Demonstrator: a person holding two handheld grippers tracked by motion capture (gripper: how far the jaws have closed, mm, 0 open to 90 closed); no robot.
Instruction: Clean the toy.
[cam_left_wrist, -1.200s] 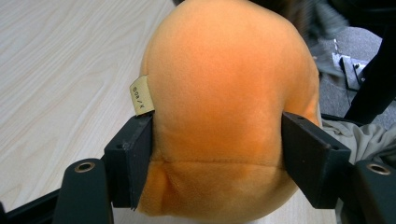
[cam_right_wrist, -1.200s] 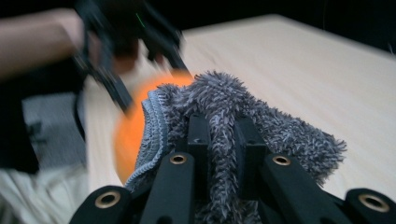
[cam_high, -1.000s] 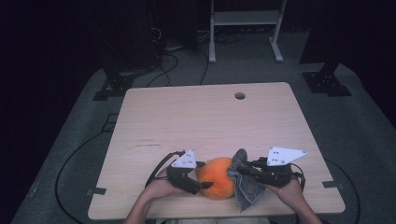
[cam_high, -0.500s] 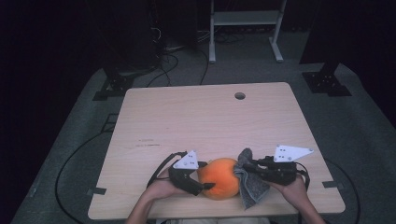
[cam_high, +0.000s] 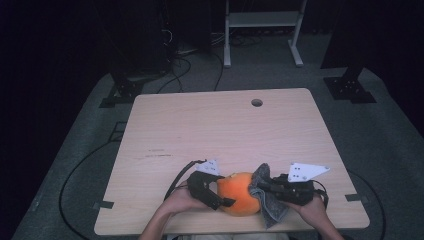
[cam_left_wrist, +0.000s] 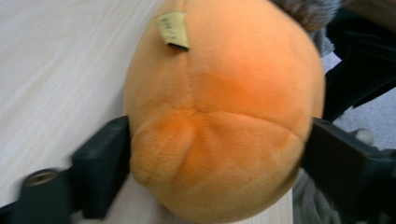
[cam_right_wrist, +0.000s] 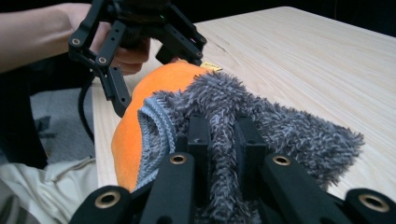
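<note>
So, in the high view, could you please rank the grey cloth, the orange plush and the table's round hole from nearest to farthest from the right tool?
1. grey cloth, clamped in the right tool.
2. orange plush, just left of it.
3. round hole, at the far edge.

My desk (cam_high: 220, 130) is evenly lit from above while the room around it lies dark; my close views look soft and blurred near the edges.

Orange plush ball (cam_high: 240, 193), grey cloth (cam_high: 268, 205) touching
</note>
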